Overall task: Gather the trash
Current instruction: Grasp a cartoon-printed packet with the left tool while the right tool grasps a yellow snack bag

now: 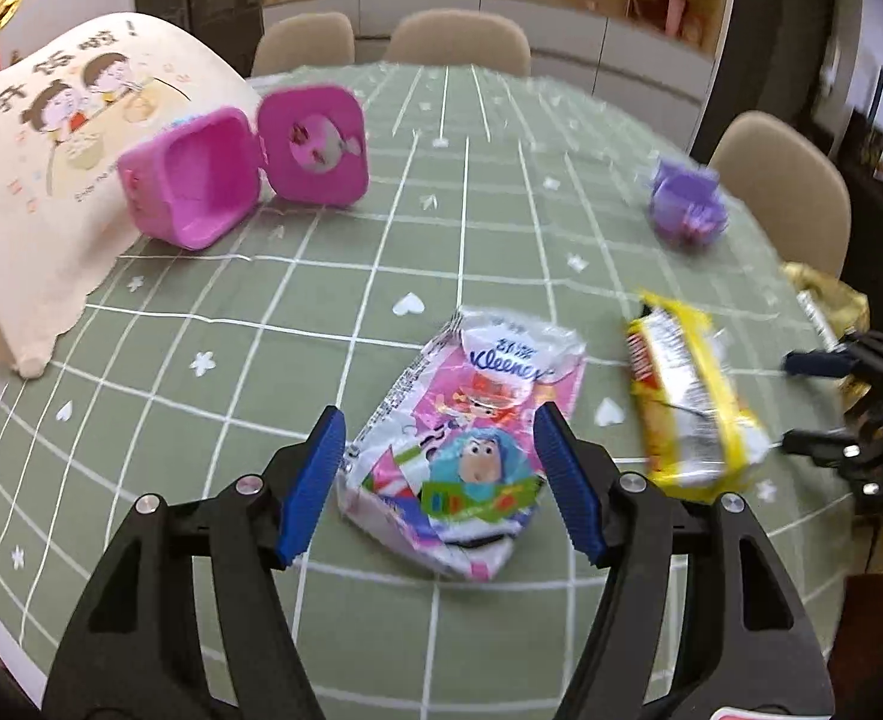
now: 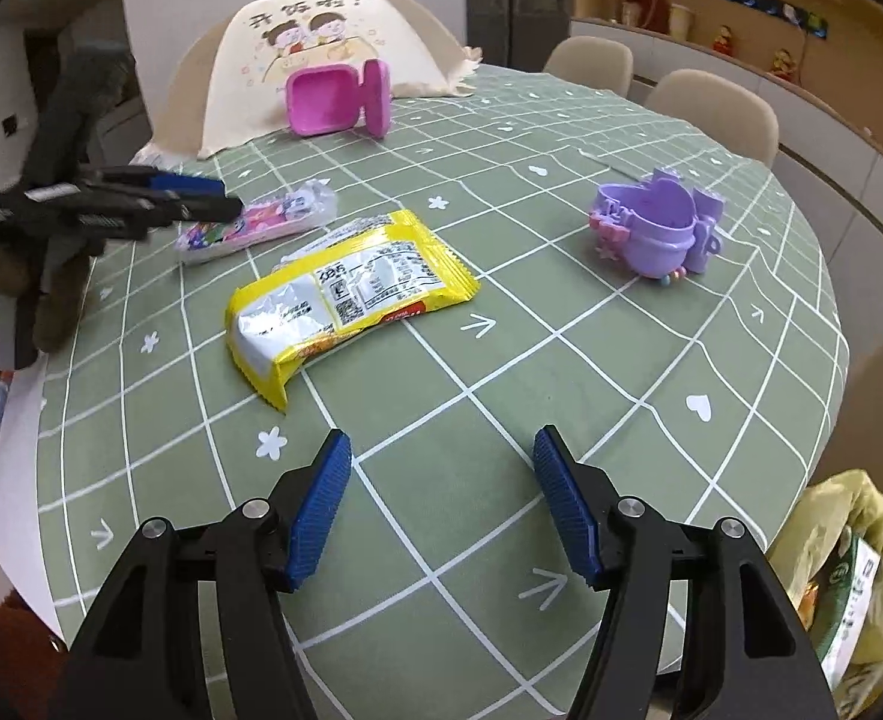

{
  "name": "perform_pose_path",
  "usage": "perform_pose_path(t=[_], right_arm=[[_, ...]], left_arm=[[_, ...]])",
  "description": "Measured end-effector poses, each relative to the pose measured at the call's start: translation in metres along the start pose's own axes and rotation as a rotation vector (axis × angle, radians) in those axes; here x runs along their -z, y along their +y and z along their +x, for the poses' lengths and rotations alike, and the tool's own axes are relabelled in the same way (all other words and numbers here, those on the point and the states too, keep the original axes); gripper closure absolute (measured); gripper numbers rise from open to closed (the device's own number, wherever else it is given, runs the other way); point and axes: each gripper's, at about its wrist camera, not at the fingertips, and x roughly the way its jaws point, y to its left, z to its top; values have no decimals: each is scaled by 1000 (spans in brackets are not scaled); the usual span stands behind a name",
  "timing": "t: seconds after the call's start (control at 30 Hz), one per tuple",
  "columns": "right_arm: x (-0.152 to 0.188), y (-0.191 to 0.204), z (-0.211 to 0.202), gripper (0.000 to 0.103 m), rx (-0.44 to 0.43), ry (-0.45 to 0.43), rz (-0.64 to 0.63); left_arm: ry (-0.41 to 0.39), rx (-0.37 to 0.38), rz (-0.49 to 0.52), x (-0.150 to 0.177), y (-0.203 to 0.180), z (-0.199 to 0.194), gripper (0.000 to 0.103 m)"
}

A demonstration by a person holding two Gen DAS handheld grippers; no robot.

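A crumpled Kleenex tissue wrapper [image 1: 459, 450] with cartoon print lies on the green checked tablecloth. My left gripper [image 1: 441, 468] is open with its blue fingers on either side of the wrapper, just above it; it also shows in the right wrist view [image 2: 201, 195], over the wrapper [image 2: 261, 222]. A yellow snack wrapper [image 1: 690, 402] lies to the right of it, seen flat in the right wrist view [image 2: 345, 294]. My right gripper [image 2: 441, 492] is open and empty above bare cloth, short of the yellow wrapper; its fingertips show at the left view's right edge [image 1: 801, 408].
A pink open-lidded box [image 1: 201, 174] lies on its side at the far left beside a cream food-cover tent [image 1: 45, 138]. A purple toy container [image 2: 660, 228] stands at the right. Beige chairs [image 1: 459, 42] ring the table. A bag [image 2: 855, 576] sits beyond the table's near right edge.
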Motion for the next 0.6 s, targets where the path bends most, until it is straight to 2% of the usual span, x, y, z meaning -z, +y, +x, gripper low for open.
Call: perform_pose_path(t=[0.07,0.2,0.27,0.37,0.4,0.43,0.5,0.6], right_arm=[[0,2,1,43,14,-1,-1],[0,5,0,43,22,5,7],[0,5,0,43,18,10,0],[-1,4,0,43,14,7,18],[0,4,0,43,8,4,26],[-1,5,0,43,-9,4,37],[-5,7,0,43,-58,4,70],[-15,14,-2,43,-81,-14,121]], left_arm=[[30,-18,16,-1,0,11,41],[42,-41,30,5,-3,14,29],[56,-41,16,7,-2,13,27],[50,-67,-7,12,-3,9,29],[35,-81,-16,15,-5,6,42],[16,-93,-16,19,-8,1,49],[2,-118,-30,26,-9,-6,82],[-7,-112,-96,35,-2,-16,91]])
